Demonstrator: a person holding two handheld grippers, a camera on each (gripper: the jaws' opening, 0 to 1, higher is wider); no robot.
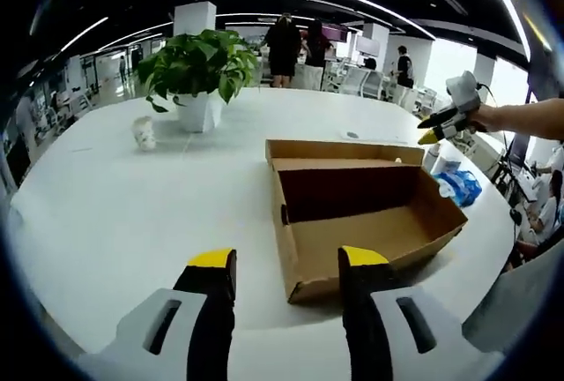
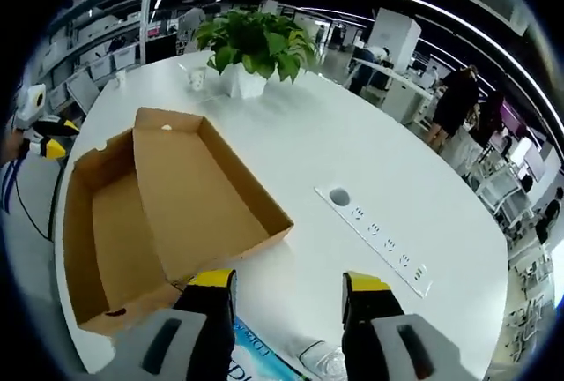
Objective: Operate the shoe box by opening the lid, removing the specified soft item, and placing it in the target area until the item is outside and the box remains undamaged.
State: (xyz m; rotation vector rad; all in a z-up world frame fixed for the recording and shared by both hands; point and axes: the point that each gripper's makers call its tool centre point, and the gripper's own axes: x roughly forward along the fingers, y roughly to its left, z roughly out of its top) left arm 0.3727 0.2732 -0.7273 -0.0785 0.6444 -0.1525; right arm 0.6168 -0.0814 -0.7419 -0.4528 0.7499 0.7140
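The brown cardboard shoe box [image 1: 370,222] stands open on the white table, its lid [image 1: 344,153] folded back flat behind it; the inside looks bare. In the right gripper view the box [image 2: 110,240] and its lid [image 2: 207,191] lie to the left. A blue-and-white soft pack [image 1: 458,185] lies on the table outside the box, at its right side. My left gripper [image 1: 288,266] is open in front of the box, holding nothing. My right gripper [image 2: 288,297] is open above the soft pack [image 2: 264,359], and a hand holds it up, the right gripper [image 1: 438,125].
A potted green plant [image 1: 198,68] and a small cup [image 1: 144,132] stand at the far side of the round white table [image 1: 115,213]. A flush power strip [image 2: 379,240] runs across the table right of the box. People stand in the office behind.
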